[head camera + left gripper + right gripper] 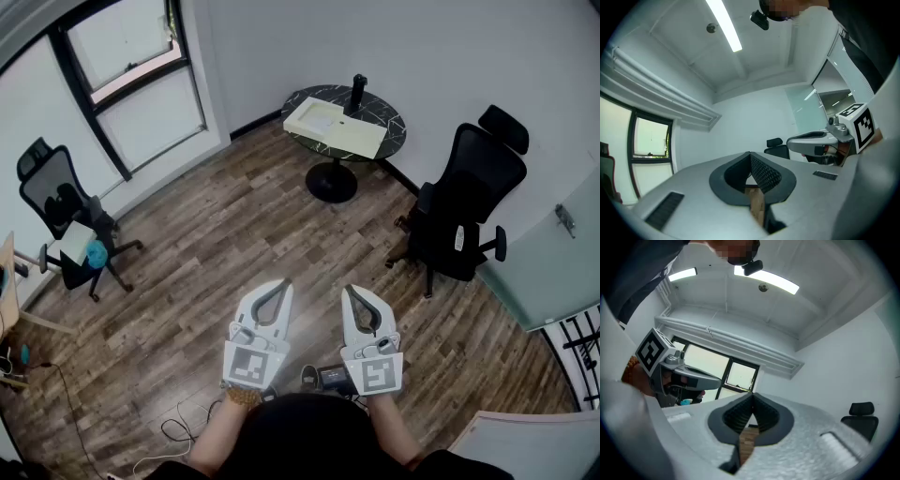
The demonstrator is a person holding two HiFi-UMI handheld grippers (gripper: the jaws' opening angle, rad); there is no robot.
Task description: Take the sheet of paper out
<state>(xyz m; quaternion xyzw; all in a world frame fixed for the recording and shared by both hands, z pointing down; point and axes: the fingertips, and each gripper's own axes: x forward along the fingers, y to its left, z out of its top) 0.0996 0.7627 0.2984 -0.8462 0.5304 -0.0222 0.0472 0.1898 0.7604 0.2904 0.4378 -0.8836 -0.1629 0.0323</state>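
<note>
A flat cream box (pixel 335 127) lies on a small round black table (pixel 389 120) at the far side of the room, with a paler sheet-like patch (pixel 318 119) on its top; whether that patch is paper I cannot tell. My left gripper (pixel 281 284) and right gripper (pixel 350 290) are held side by side close to my body, well short of the table, pointing level toward it. Both are shut with nothing between the jaws. In the left gripper view the tips (pixel 750 154) meet, and in the right gripper view the tips (pixel 752 396) meet too.
A black cylinder (pixel 358 94) stands at the table's back edge. A black office chair (pixel 464 211) sits right of the table, and another (pixel 58 206) with a teal object is by the window at left. Cables (pixel 173 433) trail over the wooden floor near my feet.
</note>
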